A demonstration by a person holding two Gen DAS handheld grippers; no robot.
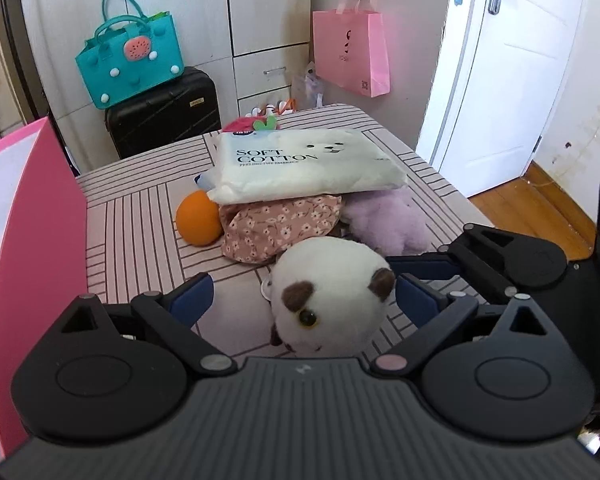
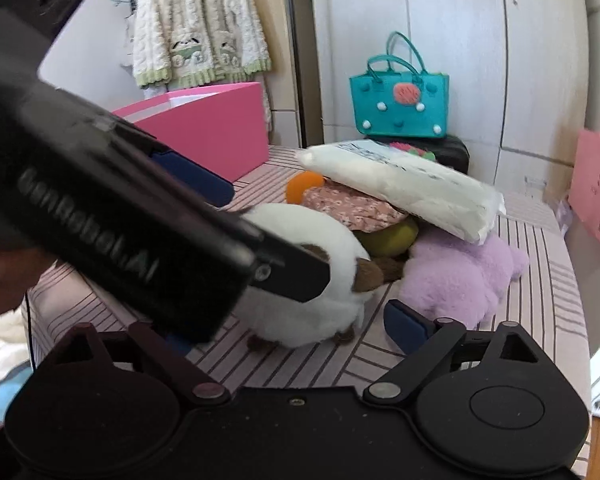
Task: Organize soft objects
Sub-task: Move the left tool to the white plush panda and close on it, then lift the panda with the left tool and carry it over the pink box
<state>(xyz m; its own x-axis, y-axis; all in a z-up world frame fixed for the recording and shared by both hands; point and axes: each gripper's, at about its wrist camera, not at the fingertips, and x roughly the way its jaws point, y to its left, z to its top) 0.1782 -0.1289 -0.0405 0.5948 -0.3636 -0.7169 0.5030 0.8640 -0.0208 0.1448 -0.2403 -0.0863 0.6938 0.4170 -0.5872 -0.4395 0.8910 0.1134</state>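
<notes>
Both grippers close in on a white plush toy (image 1: 324,296) lying on the striped table (image 1: 140,216): left gripper (image 1: 304,296) spread, toy between its pads, untouched; right gripper (image 2: 296,328) spread, approaching from the toy's other side.

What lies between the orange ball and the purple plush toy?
In the left wrist view, a floral fabric item lies between the orange ball and the purple plush.

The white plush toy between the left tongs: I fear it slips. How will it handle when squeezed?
The white plush toy looks round and fluffy, so it will probably squash and may bulge out. Likely light. The left tongs stand open around it.
</notes>
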